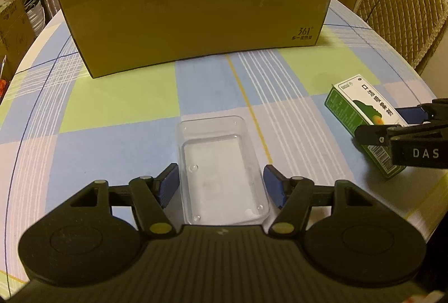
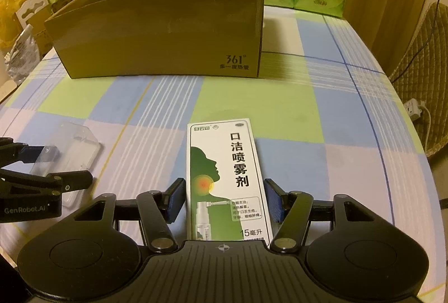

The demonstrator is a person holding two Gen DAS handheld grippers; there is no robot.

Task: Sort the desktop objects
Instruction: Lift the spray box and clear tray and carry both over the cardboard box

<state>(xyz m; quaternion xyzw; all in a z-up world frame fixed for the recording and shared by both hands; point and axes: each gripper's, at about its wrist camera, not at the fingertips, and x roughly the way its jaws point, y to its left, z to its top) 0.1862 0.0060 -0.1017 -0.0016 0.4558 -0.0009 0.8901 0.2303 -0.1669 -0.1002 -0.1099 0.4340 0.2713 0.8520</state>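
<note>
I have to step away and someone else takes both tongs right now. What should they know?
Left tongs: open, straddling the clear plastic tray, no grip yet.
Right tongs: open, either side of the green-and-white spray box, not clamped.
Both items lie flat on the checked tablecloth, in front of the cardboard box.
Done: nothing visibly sorted; the box's inside is hidden.
Left: close, lift, place each.

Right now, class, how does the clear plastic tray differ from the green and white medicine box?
The clear plastic tray is see-through and open-topped; the medicine box is opaque, closed and printed. The tray lies between the left tool's fingers, the box between the right tool's. Both lie flat on the checked tablecloth, before the cardboard box.
</note>
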